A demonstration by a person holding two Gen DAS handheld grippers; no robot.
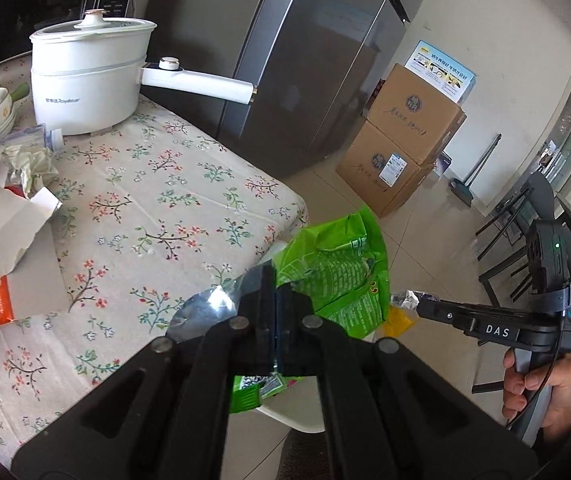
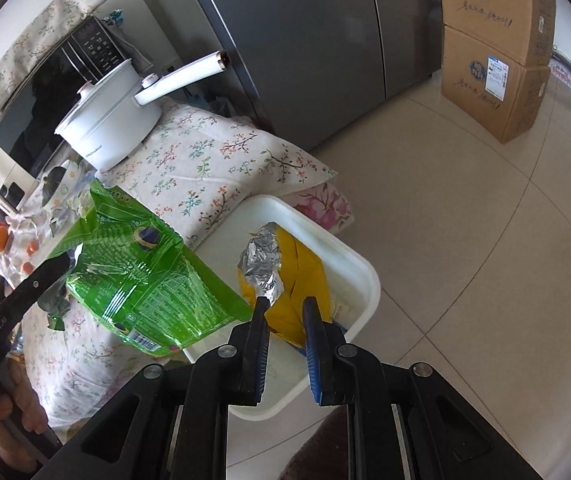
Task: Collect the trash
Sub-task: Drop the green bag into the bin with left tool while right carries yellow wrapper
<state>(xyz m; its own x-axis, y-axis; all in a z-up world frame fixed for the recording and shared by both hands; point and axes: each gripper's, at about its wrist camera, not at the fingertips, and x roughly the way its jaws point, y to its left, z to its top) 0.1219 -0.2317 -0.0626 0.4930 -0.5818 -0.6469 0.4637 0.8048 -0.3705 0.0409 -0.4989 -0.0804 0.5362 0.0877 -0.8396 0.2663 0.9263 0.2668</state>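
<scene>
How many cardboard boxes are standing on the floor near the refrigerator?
2. The lower cardboard box rests on the floor tiles, and the upper cardboard box is stacked directly on it. More may be hidden behind them.

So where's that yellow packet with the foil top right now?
The yellow packet lies inside the white bin on the floor beside the table, just ahead of the open right gripper, with the green bag to its left.

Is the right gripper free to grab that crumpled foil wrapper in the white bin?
Probably yes: the right gripper is open just before the crumpled foil wrapper, lying uncovered in the white bin; the green bag sits aside.
</scene>
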